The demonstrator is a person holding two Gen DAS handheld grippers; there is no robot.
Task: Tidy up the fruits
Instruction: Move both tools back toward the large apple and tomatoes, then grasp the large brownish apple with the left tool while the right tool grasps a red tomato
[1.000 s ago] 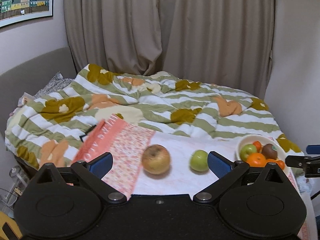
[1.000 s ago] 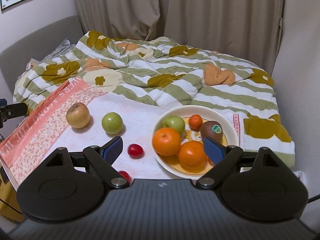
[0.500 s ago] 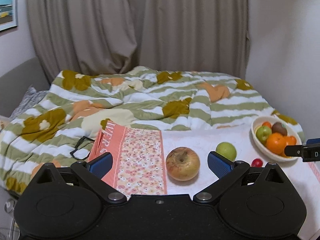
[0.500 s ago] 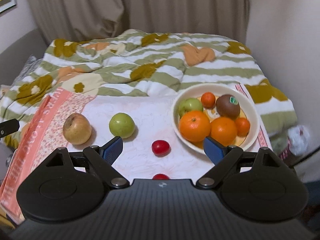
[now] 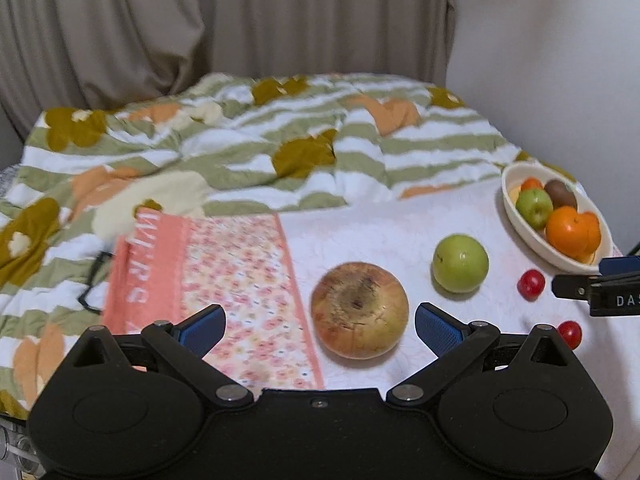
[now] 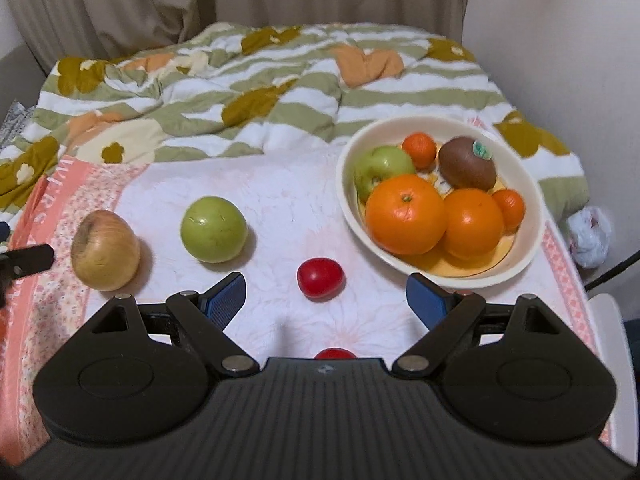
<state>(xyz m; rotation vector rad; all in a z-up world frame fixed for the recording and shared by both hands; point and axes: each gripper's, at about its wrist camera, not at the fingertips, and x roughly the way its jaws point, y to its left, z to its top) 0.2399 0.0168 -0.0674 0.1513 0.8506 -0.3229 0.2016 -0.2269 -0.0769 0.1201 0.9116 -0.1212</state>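
Observation:
A yellow-brown apple [image 5: 359, 310] lies on the white cloth just ahead of my open, empty left gripper [image 5: 320, 326]; it also shows in the right wrist view [image 6: 105, 249]. A green apple [image 5: 460, 263] [image 6: 213, 229] lies to its right. Two small red tomatoes [image 5: 531, 284] [image 5: 569, 333] lie loose; one [image 6: 320, 278] sits just ahead of my open, empty right gripper [image 6: 325, 302], the other [image 6: 335, 354] is half hidden under it. A cream bowl [image 6: 532, 248] [image 5: 520, 224] holds oranges, a green apple and a kiwi.
A pink floral cloth border [image 5: 224, 280] lies at the left. A rumpled green-striped duvet [image 5: 248, 144] covers the bed behind. Curtains and a wall stand at the back. A crumpled white bag [image 6: 591, 236] lies beyond the right edge.
Both grippers have moved forward and down toward the fruit. The brown apple now sits between the left fingers' line; the tomato is closer to the right gripper. No fruit has moved.

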